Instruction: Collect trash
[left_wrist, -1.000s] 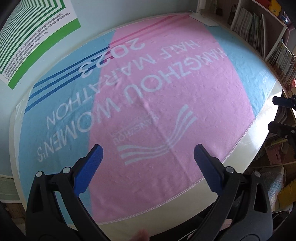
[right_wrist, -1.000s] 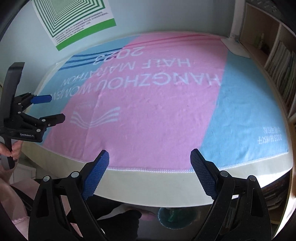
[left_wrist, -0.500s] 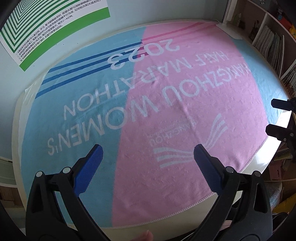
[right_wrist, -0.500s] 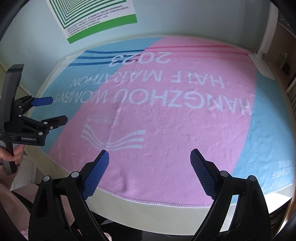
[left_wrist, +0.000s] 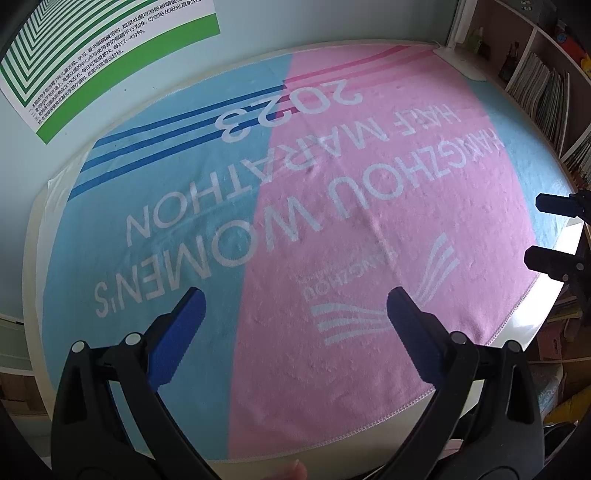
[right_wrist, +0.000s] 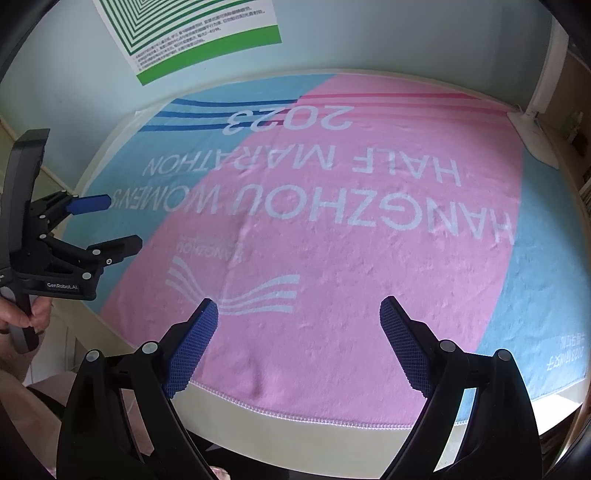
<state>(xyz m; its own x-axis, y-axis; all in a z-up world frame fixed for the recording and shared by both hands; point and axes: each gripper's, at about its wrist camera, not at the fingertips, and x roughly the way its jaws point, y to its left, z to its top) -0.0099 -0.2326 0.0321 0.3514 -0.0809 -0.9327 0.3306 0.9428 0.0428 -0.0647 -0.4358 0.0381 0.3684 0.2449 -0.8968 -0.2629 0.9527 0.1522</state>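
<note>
Far left on the wall: green-striped poster (left_wrist: 92, 55), irrelevant. Below it the tabletop (left_wrist: 37, 229) shows as a pale rim around a pink-and-blue towel (left_wrist: 332, 229) printed with marathon lettering, which covers nearly the whole surface. Left gripper (left_wrist: 293, 308) hovers over the towel's near-left portion, jaws spread wide, nothing between them; a hand (right_wrist: 22, 314) holds its handle in the right wrist view. Middle of the towel: flat, a few soft creases, no wrapper, scrap or cup that I can make out in either view. So the trash is not in view at this moment; I can't say where it is, could be off the tabletop or outside both fisheyes. Right gripper (right_wrist: 299, 332) sits over the near edge of the pink area, jaws also wide apart and empty; its tips poke into the left wrist view at the right edge. Far right: bookshelf (left_wrist: 546, 85) with upright books, and a white flat object (right_wrist: 535, 140) at the towel's far-right corner, can't tell what it is. My read: this is a search/approach phase, no pick started. To do it well: keep both grippers spread, sweep the cameras past the towel's edges and the shelf side until a target shows, then commit one gripper only. Come in low and square so the pads don't snag terry loops and drag the towel off the tabletop.
</note>
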